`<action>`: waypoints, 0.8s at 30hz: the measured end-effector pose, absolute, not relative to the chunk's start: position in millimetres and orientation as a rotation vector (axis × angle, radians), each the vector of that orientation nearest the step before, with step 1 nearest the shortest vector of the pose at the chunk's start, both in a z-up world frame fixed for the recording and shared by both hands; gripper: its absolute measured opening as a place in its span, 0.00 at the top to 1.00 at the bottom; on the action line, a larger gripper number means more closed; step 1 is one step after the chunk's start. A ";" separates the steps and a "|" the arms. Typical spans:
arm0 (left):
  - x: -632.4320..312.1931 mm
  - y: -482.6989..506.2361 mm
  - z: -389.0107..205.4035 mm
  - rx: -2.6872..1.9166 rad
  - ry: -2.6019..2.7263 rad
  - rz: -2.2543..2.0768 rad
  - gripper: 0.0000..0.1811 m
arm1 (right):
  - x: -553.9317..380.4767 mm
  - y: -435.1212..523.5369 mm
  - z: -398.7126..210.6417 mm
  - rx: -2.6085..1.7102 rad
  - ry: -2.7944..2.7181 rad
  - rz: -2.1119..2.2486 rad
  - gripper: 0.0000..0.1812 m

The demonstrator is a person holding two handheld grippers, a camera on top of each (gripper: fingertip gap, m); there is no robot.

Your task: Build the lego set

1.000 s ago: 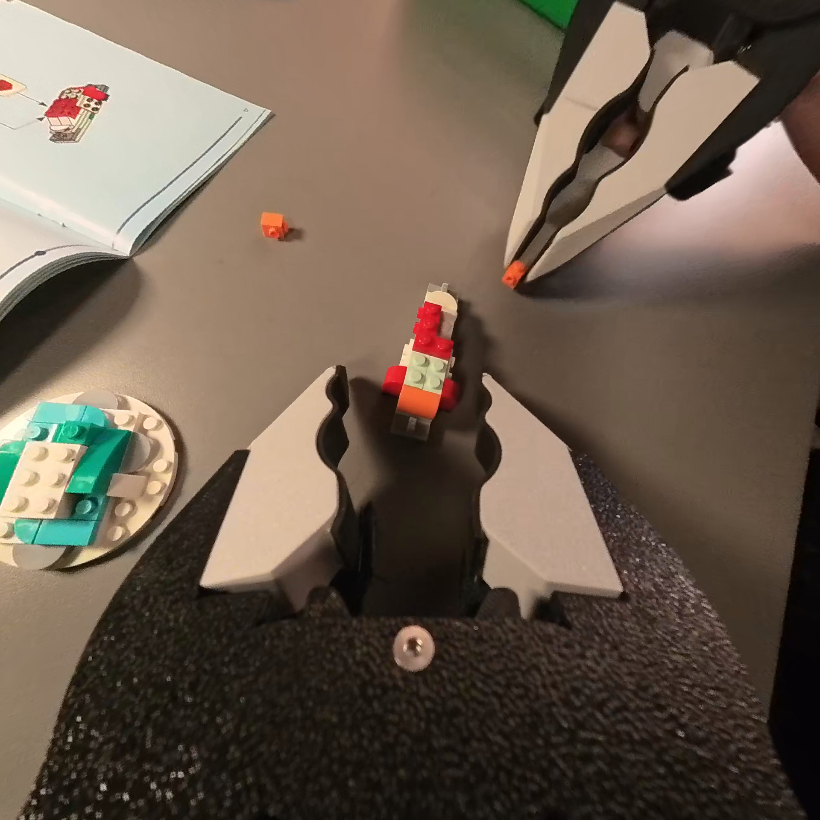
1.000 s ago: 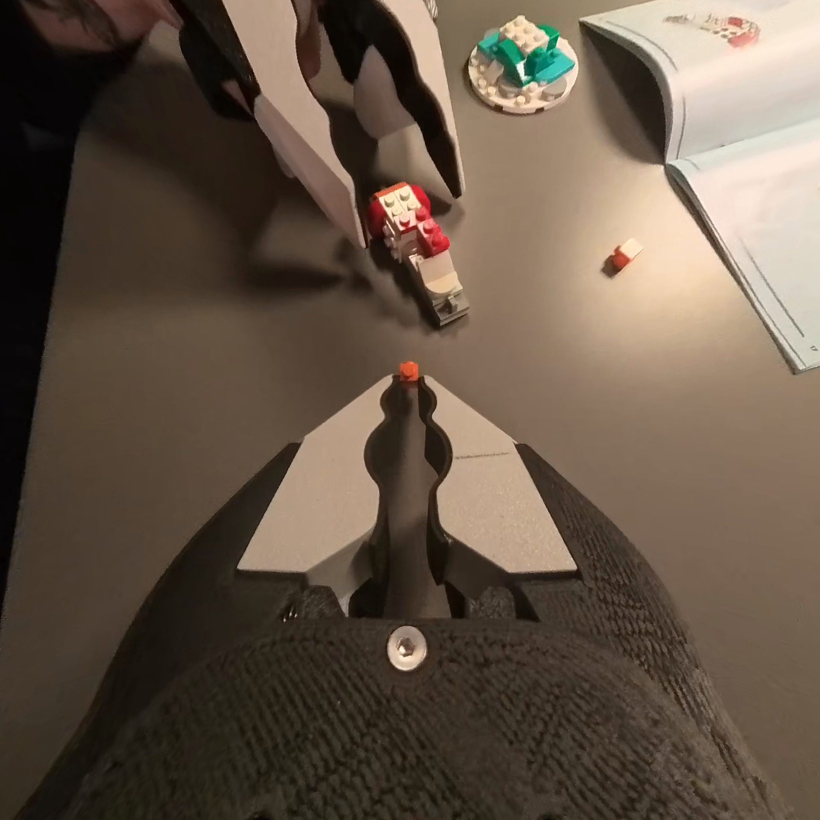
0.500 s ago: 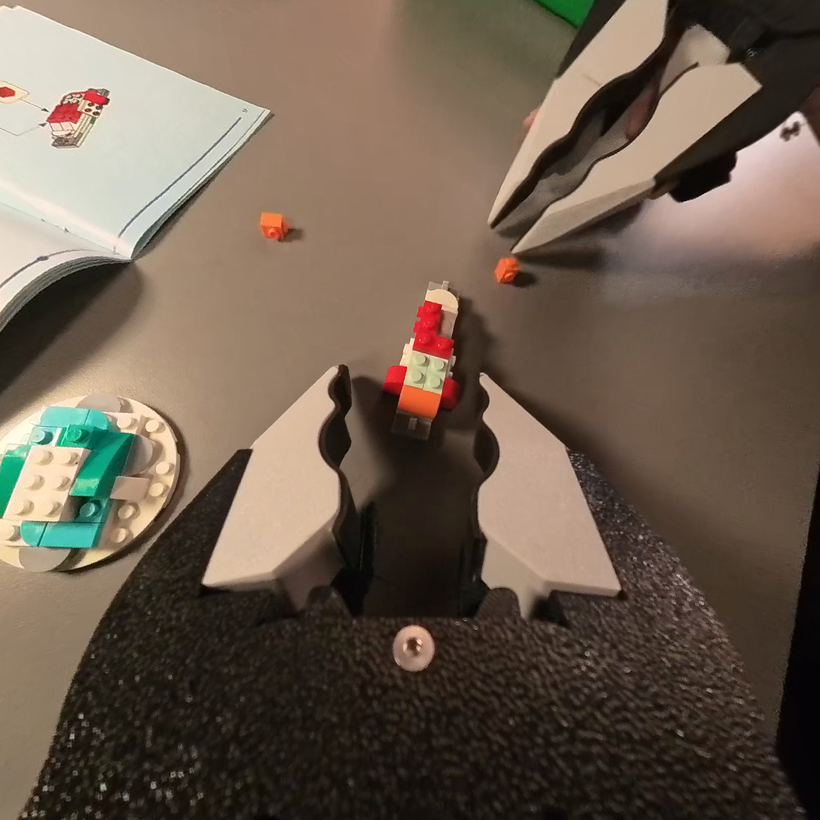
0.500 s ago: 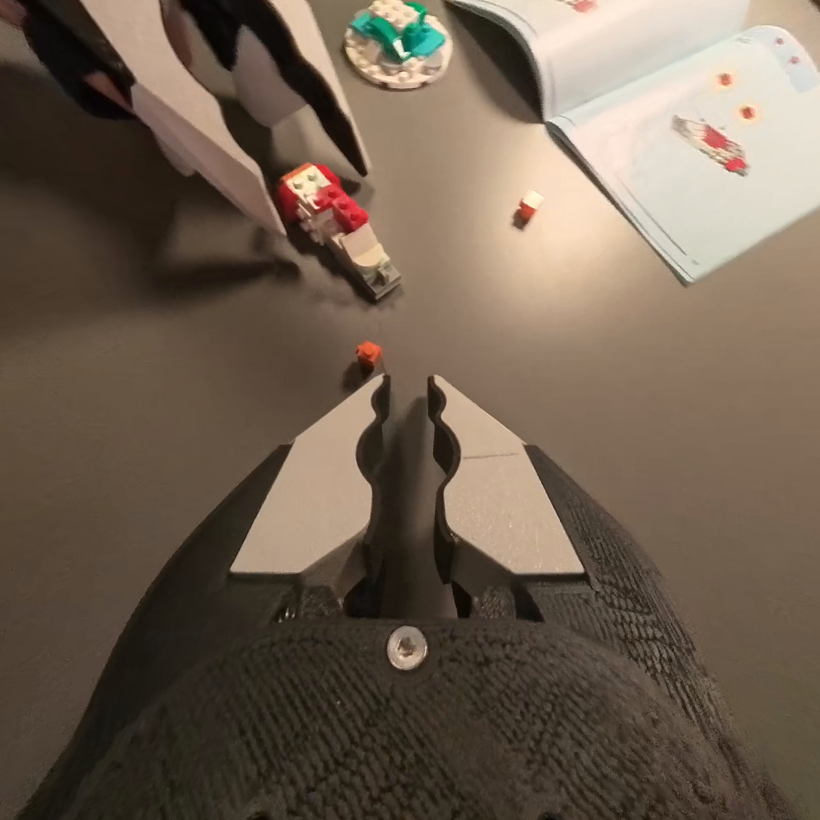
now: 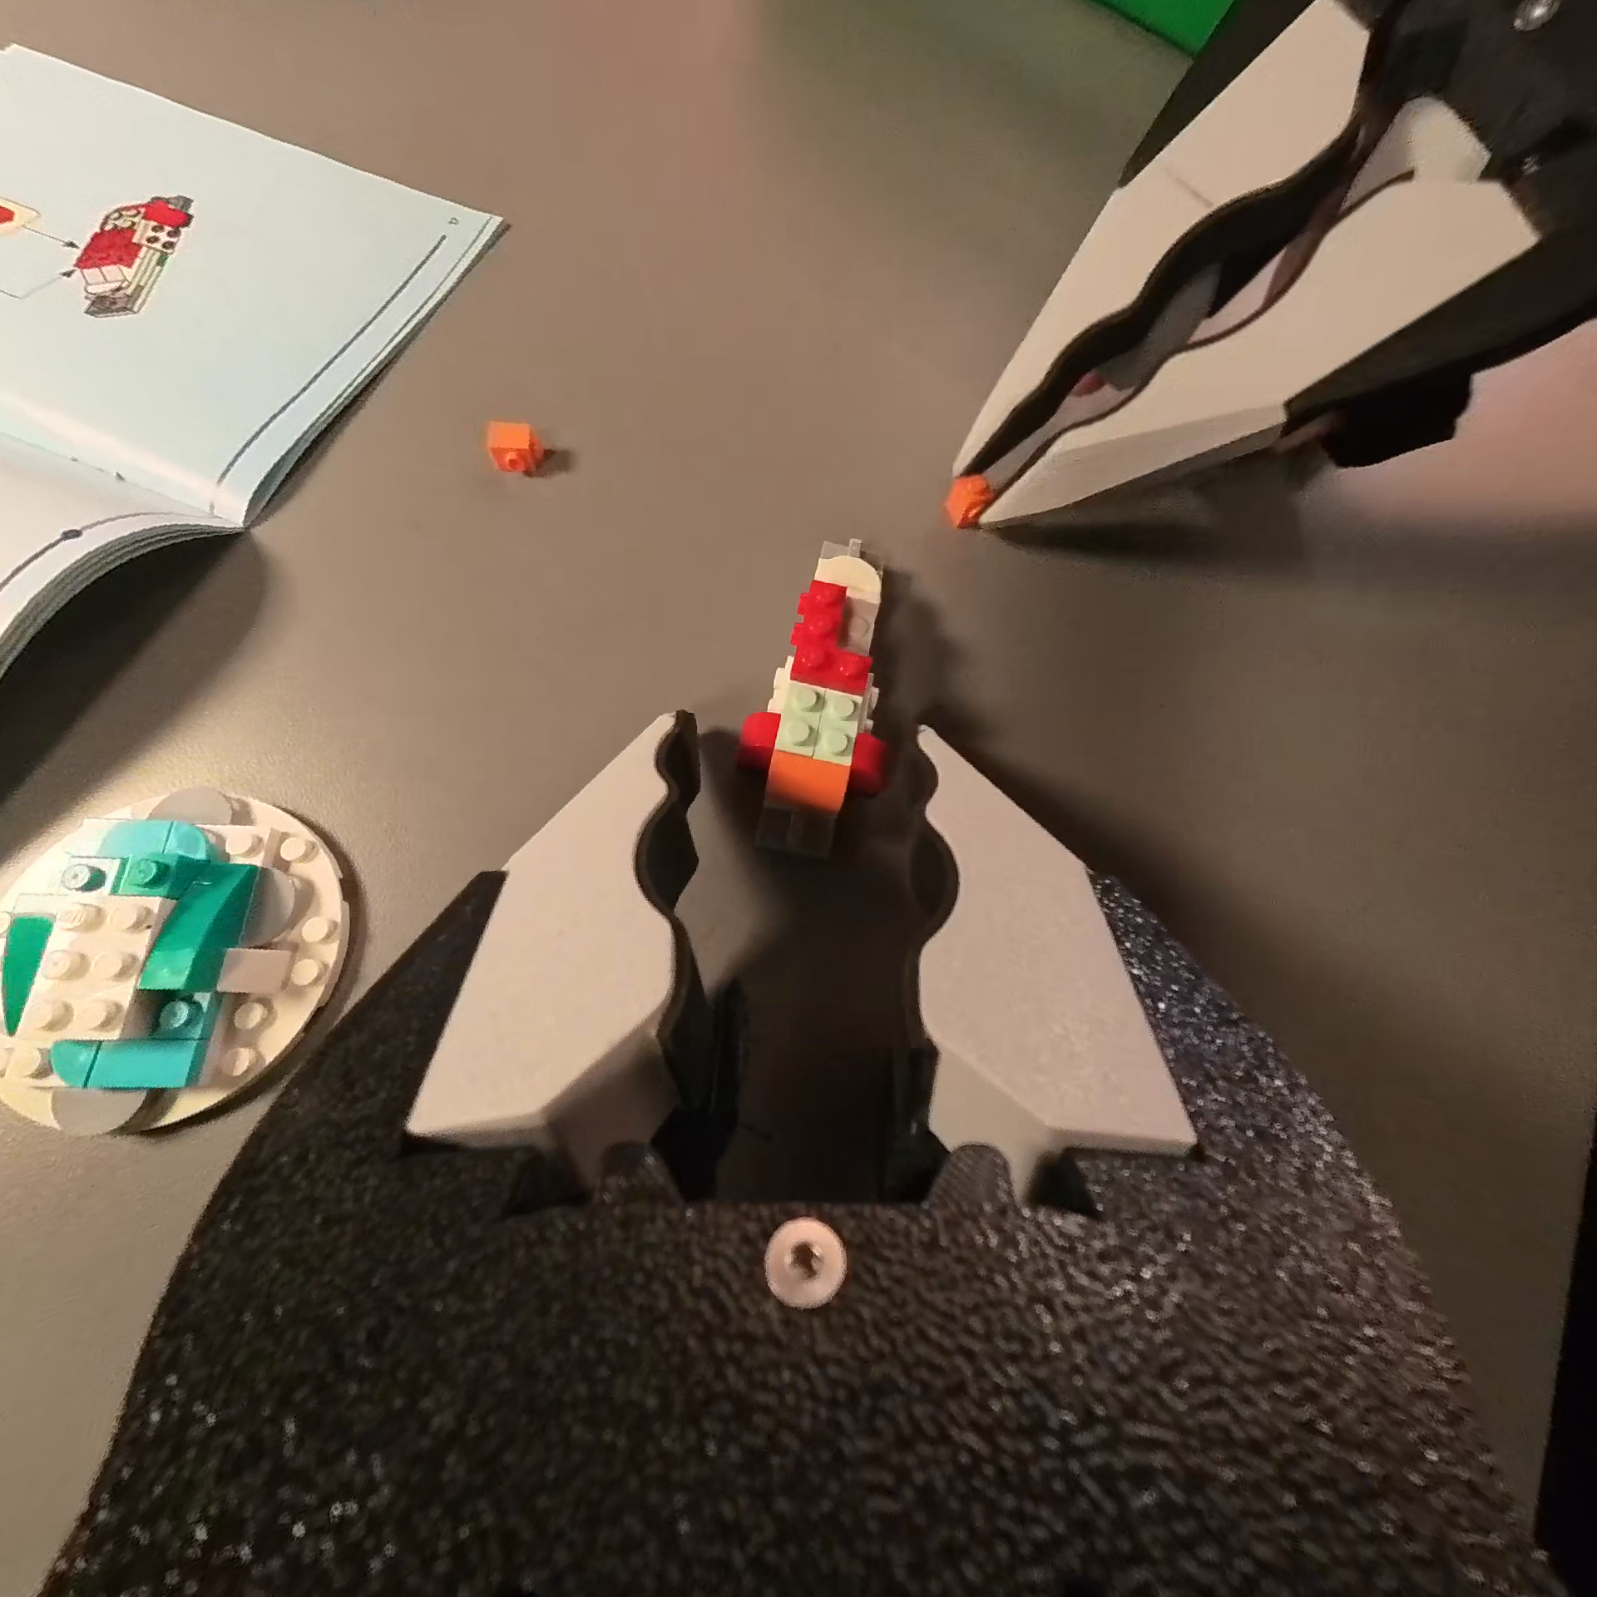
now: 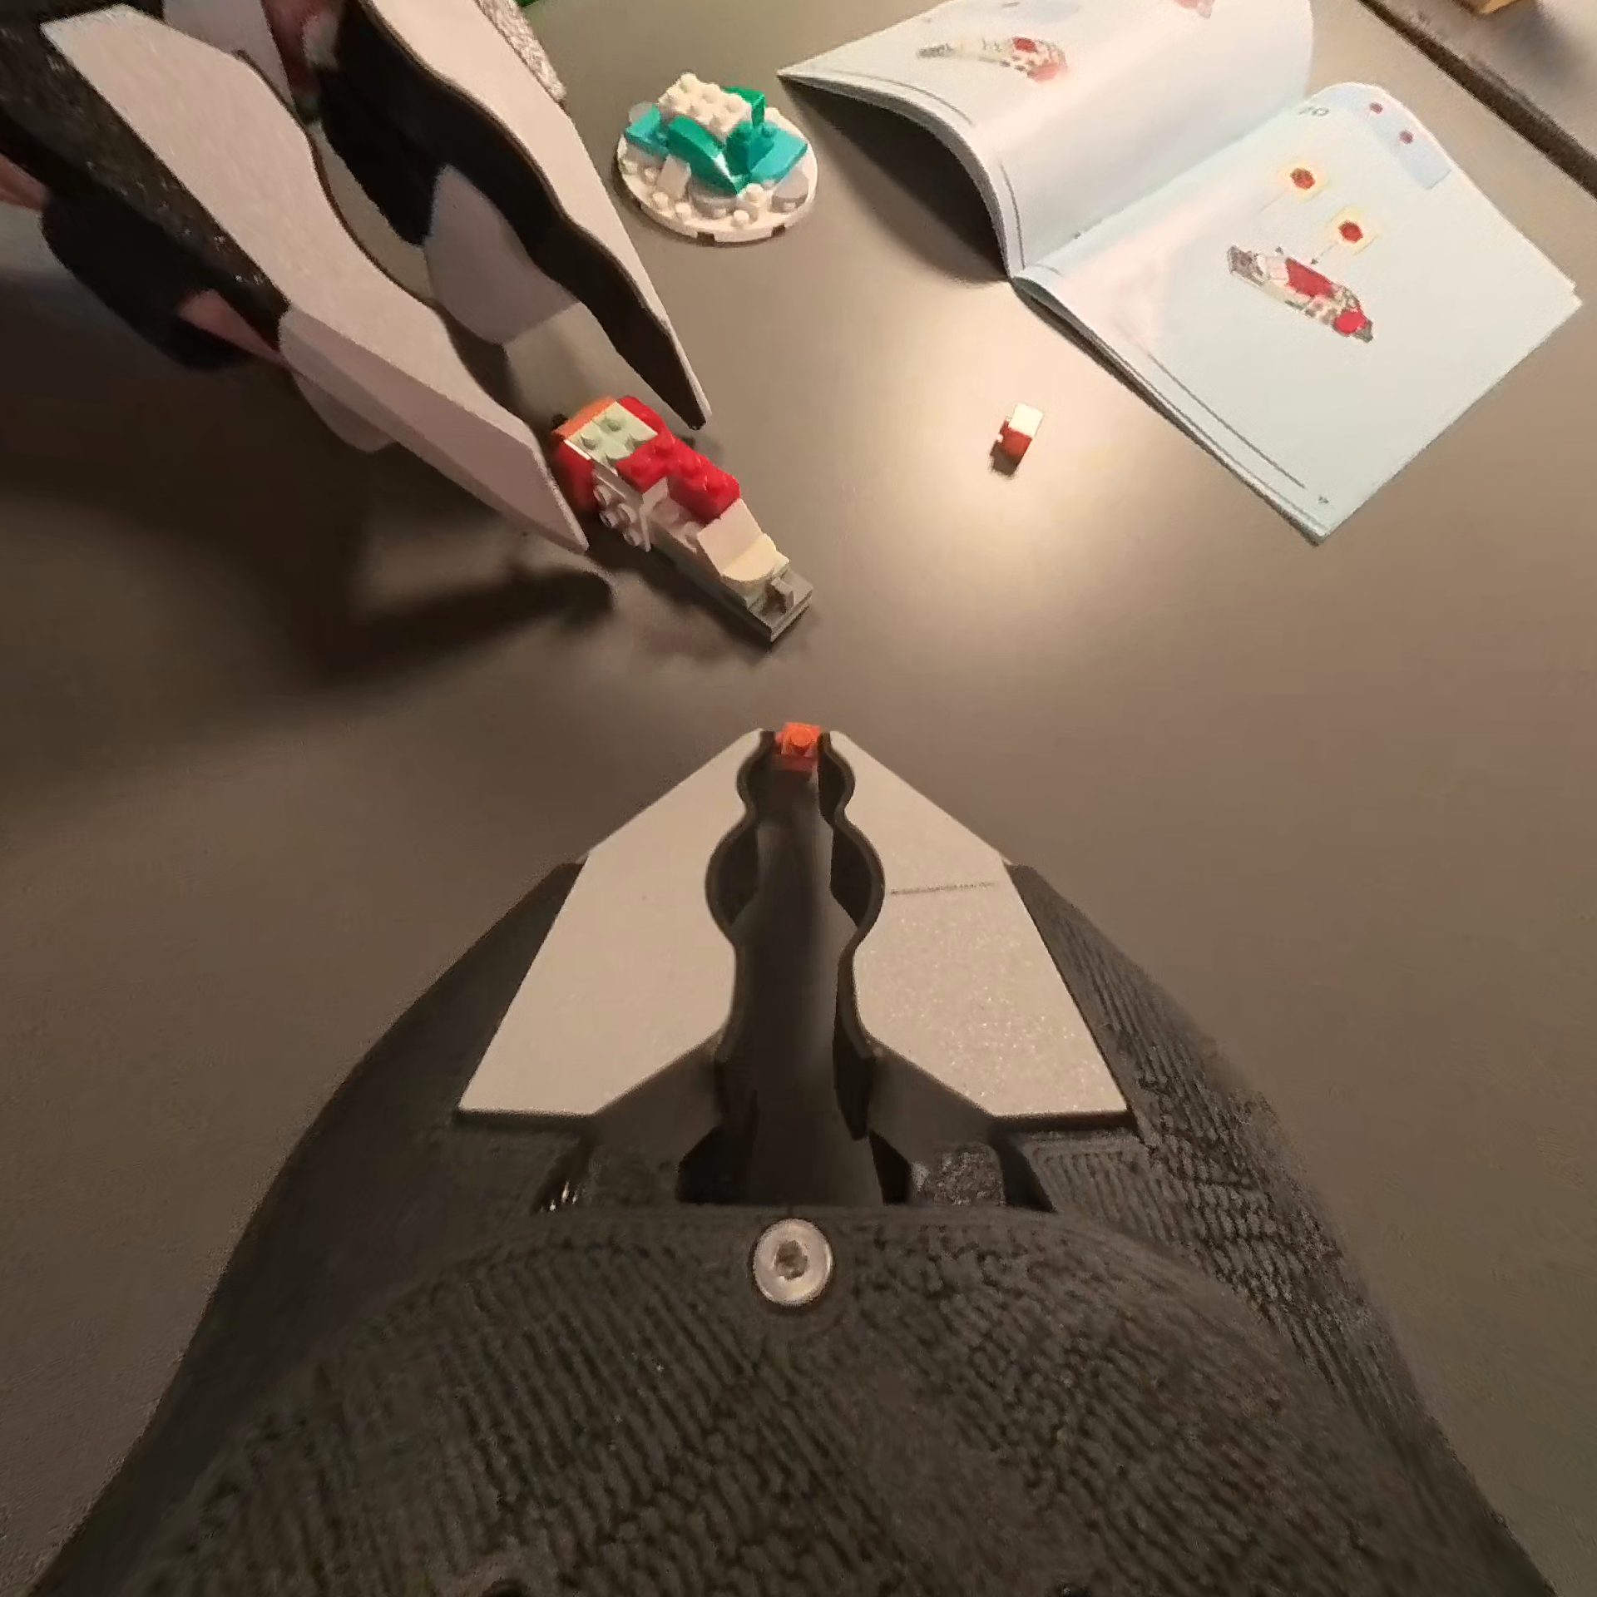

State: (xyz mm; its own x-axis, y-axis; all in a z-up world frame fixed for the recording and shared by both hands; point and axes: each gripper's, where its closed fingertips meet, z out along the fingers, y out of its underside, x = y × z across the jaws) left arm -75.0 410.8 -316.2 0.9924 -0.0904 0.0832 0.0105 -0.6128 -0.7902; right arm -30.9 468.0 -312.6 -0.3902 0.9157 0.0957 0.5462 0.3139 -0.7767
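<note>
A small red, white and orange lego model (image 5: 821, 691) lies on the dark table, also in the right wrist view (image 6: 674, 501). My left gripper (image 5: 808, 734) is open, its fingers on either side of the model's orange rear end without closing on it; in the right wrist view it (image 6: 635, 480) stands over the model. My right gripper (image 6: 795, 745) is shut on a tiny orange brick (image 6: 796, 747) at its tips, low over the table just short of the model's grey nose; it shows in the left wrist view (image 5: 981, 505) holding the brick (image 5: 968, 499).
A second tiny orange brick (image 5: 516, 447) lies loose, also in the right wrist view (image 6: 1020, 429). A round white plate with a teal and white build (image 5: 147, 959) sits left. An open instruction booklet (image 5: 173, 285) lies beyond, also in the right wrist view (image 6: 1210, 225). Some 8 cm of space lies between my two pairs of fingers.
One second ago my right gripper held the orange brick; half a second ago it had opened and the brick lay on the table; now it is shut on the brick again. The left gripper stayed put.
</note>
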 end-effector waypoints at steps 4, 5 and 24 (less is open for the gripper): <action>-76.0 410.7 -316.8 -2.230 0.073 -0.129 0.78 | -38.4 447.9 -287.9 -1.044 -2.094 0.979 0.95; -76.4 410.6 -317.3 -2.233 0.084 -0.118 0.79 | -40.5 441.6 -282.8 -0.967 -2.122 0.999 0.96; -72.4 409.6 -317.7 -2.248 0.139 -0.227 0.82 | -60.5 414.3 -296.8 -0.545 -2.341 0.985 0.96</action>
State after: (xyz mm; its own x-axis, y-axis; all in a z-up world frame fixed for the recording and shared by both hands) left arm -72.4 409.6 -317.7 0.9773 -0.1771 0.1159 -0.0228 -0.6326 -0.7741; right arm -60.5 414.3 -296.8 -0.7742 0.5468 0.3186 0.1544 0.6515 -0.7428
